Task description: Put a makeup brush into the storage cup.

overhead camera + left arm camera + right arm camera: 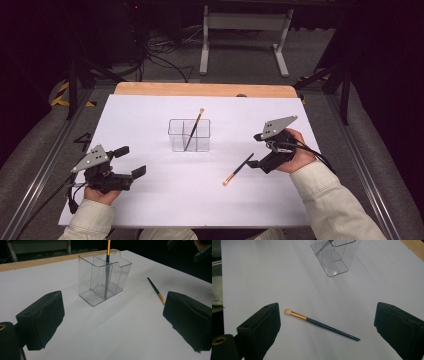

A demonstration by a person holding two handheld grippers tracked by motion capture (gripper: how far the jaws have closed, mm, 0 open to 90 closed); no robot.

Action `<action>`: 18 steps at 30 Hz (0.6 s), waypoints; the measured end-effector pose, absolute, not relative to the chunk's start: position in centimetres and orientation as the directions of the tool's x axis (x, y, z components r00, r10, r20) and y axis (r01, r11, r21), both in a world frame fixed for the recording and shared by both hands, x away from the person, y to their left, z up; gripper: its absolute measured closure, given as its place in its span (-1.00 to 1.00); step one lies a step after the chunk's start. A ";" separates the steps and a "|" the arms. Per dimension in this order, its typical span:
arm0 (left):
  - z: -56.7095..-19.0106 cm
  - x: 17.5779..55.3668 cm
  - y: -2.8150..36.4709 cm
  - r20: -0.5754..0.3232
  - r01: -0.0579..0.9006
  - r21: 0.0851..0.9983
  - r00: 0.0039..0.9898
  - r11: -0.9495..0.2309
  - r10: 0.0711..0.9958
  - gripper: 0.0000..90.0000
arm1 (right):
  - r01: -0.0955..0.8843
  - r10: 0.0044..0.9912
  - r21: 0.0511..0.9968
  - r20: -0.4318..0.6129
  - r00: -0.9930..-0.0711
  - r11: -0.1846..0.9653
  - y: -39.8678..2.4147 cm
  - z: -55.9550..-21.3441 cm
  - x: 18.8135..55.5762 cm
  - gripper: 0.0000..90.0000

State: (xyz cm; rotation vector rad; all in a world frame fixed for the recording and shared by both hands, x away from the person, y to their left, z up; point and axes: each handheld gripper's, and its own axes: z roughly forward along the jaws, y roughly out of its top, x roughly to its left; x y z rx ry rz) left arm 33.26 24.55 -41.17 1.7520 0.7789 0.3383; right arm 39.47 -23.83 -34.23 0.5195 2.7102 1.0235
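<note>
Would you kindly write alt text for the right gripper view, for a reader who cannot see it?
A makeup brush with a dark handle, gold ferrule and pale tip lies flat on a white table, between the open jaws of the right claw. Beyond it stands a clear divided organizer.

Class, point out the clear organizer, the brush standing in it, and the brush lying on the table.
clear organizer (pixel 177 140), high view, left front wall.
standing brush (pixel 108 248), left gripper view, gold ferrule.
lying brush (pixel 329 327), right gripper view, dark handle.

A white-topped table (pixel 150 200) stands on grey floor (pixel 240 55), dark room, white frame (pixel 245 22) behind.
</note>
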 end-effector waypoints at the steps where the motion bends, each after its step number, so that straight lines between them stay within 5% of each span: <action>1: -41.2 33.3 24.5 -0.159 0.332 0.932 0.739 -0.149 0.654 -0.90 | 0.250 0.383 0.658 -0.063 -0.922 0.710 -23.6 -34.2 39.6 -0.82; 18: -41.5 33.5 24.3 -0.165 0.346 0.924 0.744 -0.161 0.648 -0.90 | 0.238 0.327 0.588 -0.049 -0.944 0.773 -21.9 -34.2 41.0 -0.76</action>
